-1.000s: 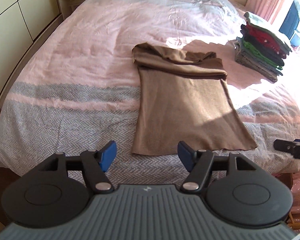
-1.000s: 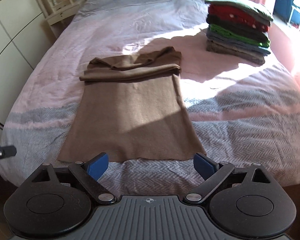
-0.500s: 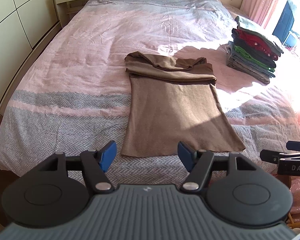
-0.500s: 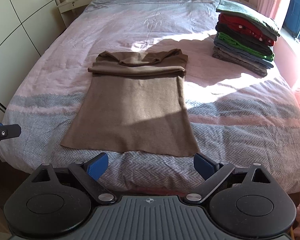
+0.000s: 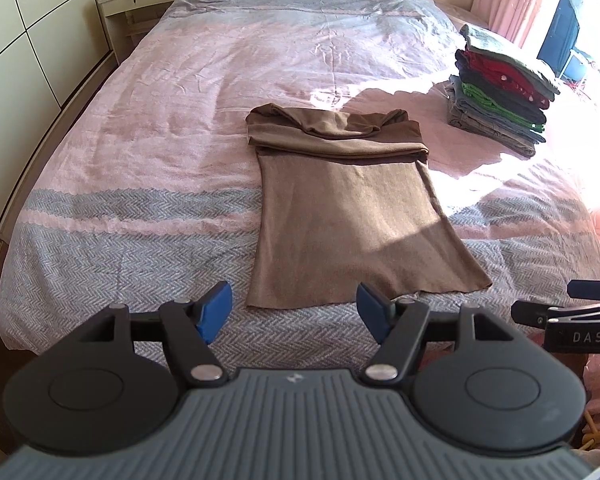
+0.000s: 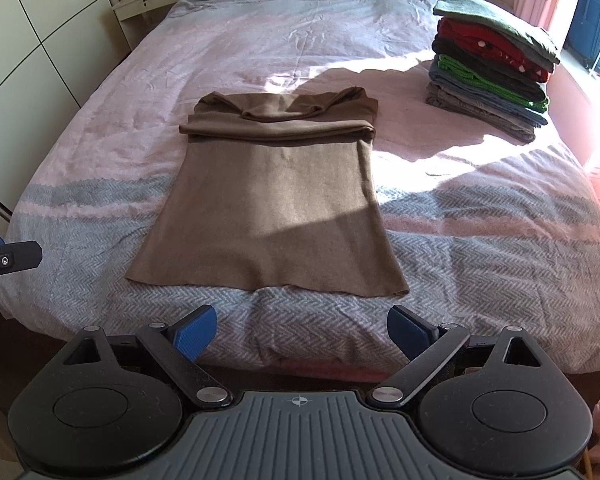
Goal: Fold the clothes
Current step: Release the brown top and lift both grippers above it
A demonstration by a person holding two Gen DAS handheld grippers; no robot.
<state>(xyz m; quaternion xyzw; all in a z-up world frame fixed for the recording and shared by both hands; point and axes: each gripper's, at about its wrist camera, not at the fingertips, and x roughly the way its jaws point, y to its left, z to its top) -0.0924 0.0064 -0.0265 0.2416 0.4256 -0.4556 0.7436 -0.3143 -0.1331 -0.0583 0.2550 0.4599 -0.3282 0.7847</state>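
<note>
Both tongs, the left gripper (image 5: 294, 312) and the right gripper (image 6: 300, 334), are held wide apart and empty off the bed's (image 6: 480, 264) near edge. Beyond them, the brown garment (image 6: 272, 204) is spread flat from that edge toward the middle, sleeves folded across. A stack of folded clothes (image 6: 492, 68) is seen by the far right edge.

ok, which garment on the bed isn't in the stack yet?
The brown top, spread flat mid-bed with only its upper part folded over. The others sit folded in the pile by the window side. Both grippers hang open, short of its hem.
</note>
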